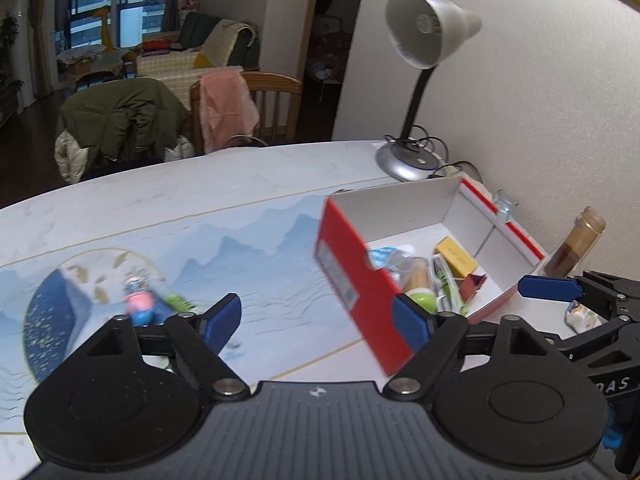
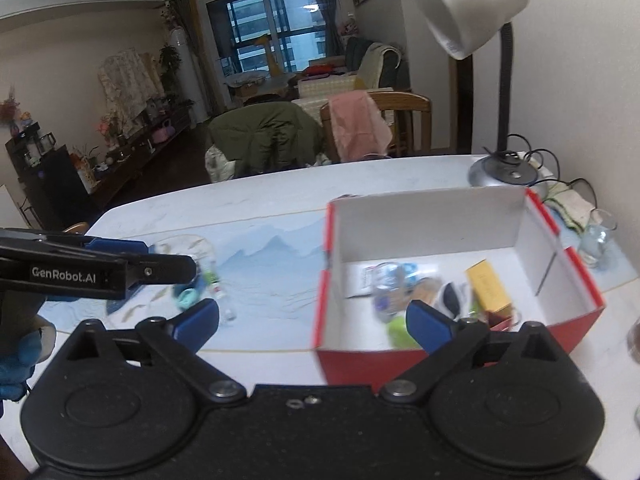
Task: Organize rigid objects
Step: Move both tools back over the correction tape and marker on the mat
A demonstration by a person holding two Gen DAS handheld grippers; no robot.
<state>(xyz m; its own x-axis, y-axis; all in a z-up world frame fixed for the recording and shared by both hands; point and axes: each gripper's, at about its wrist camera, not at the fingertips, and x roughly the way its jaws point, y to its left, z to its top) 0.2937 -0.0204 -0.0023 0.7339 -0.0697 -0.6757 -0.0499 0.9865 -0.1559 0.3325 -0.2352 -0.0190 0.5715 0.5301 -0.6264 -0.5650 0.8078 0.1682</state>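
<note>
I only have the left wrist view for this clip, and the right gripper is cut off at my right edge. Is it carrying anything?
Observer: No. The right gripper is wide open, with nothing between its pads, and points toward the red box.
Operator: The box's red wall hides the corner behind it. Anything there?
Observer: That near-left corner is bare white floor. The items lie further right.
Operator: Is the left hand gloved?
Observer: Yes, the left hand wears a blue glove.

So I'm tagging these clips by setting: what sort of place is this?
Most likely a home, an open dining and living room. A dining table with a desk lamp, wooden chairs draped with clothes, and a sofa by a big window all suggest it.
</note>
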